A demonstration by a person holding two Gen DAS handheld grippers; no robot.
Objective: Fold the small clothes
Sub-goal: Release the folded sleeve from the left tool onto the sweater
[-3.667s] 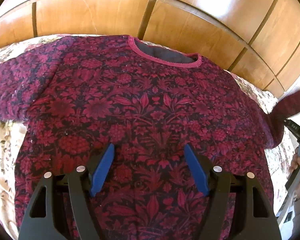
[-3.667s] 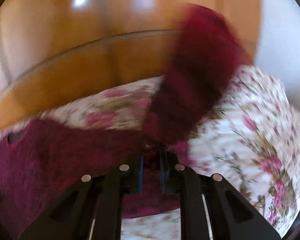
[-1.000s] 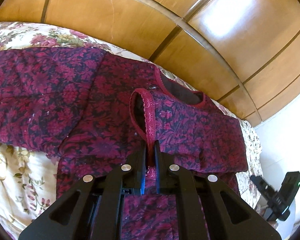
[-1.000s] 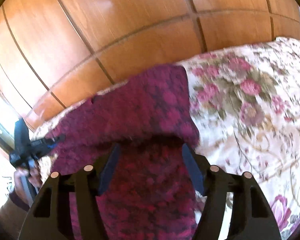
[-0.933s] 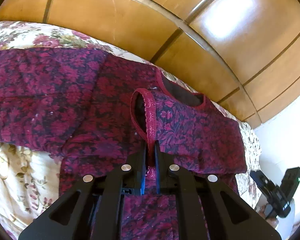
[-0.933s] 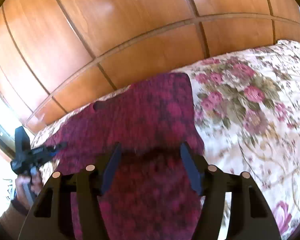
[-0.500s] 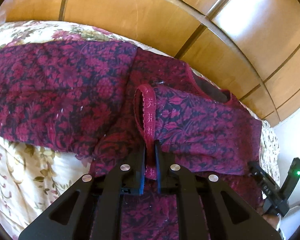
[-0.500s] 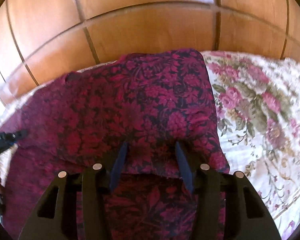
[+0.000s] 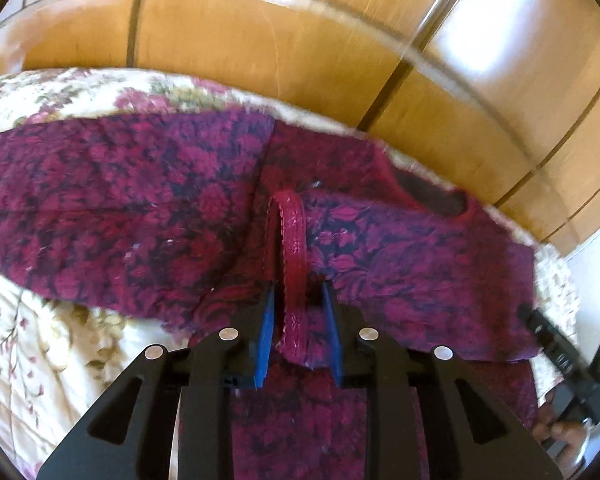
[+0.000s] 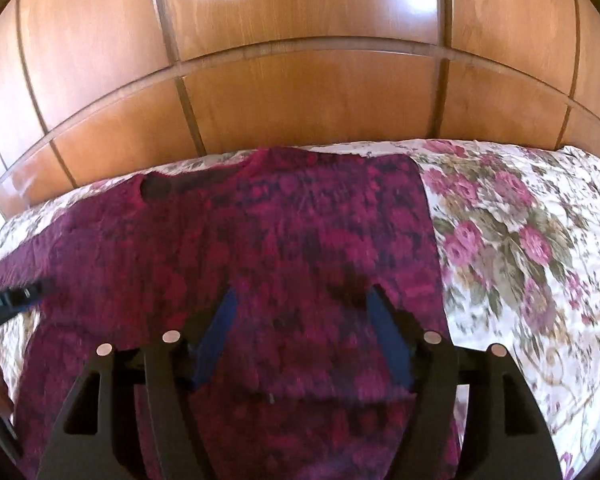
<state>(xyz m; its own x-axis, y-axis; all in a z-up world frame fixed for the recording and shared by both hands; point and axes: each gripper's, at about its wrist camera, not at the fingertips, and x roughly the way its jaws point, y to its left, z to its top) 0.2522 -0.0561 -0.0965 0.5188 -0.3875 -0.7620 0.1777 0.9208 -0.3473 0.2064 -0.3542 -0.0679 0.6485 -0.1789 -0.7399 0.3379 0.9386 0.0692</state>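
A dark red flower-patterned top lies spread on a floral bedspread, also seen in the right wrist view. Its right sleeve is folded across the chest, the pink-trimmed cuff pointing at me. My left gripper has its jaws parted a little around the cuff, which lies loose between the blue pads. The left sleeve lies stretched out to the left. My right gripper is open and empty above the folded right side of the top.
The floral bedspread extends to the right of the top and shows at the left. A wooden panelled headboard stands behind the bed. The right gripper shows at the right edge of the left wrist view.
My left gripper was shut on the sleeve cuff and has now opened, letting it go. My right gripper stayed open and turned to face the top squarely.
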